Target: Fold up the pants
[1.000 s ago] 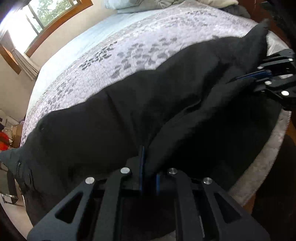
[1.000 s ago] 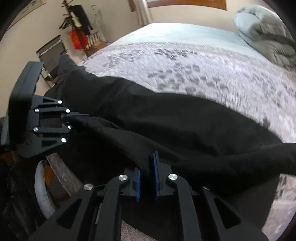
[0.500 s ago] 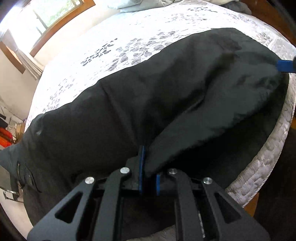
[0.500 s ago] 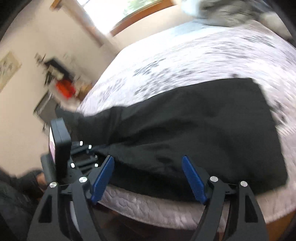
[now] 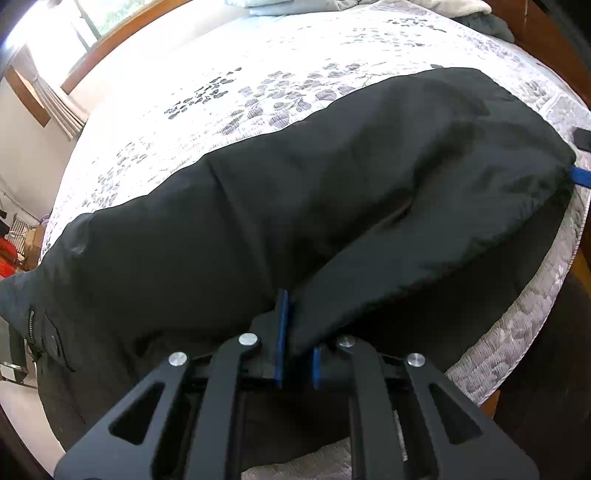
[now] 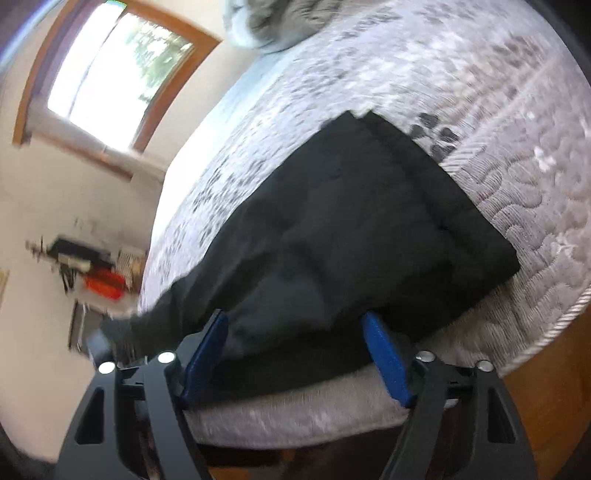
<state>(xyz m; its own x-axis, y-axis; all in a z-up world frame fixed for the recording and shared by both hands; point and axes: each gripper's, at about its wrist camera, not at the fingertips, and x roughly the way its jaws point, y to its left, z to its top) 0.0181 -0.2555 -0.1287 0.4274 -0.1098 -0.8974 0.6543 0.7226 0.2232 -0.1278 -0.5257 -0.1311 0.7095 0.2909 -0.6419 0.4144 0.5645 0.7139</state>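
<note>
Black pants (image 5: 295, 206) lie along the near edge of the bed, one leg folded over the other. My left gripper (image 5: 295, 347) is shut on a fold of the pants fabric at the near edge, mid-length. My right gripper (image 6: 295, 343) is open and empty, its blue pads (image 6: 384, 354) spread on either side of the leg end of the pants (image 6: 351, 236). One blue pad of the right gripper shows at the far right of the left wrist view (image 5: 581, 176). The waistband with a zipper (image 5: 35, 332) hangs at the left.
The bed has a grey-white patterned quilt (image 5: 295, 81) with pillows (image 6: 280, 22) at its head. Its wooden frame (image 6: 554, 387) shows under the near edge. A window (image 6: 110, 66) and a cluttered shelf (image 6: 96, 273) are by the far wall.
My right gripper let go of the pants, opened, and swung to the leg end. The top leg settled flat on the bed. My left gripper kept its hold.
</note>
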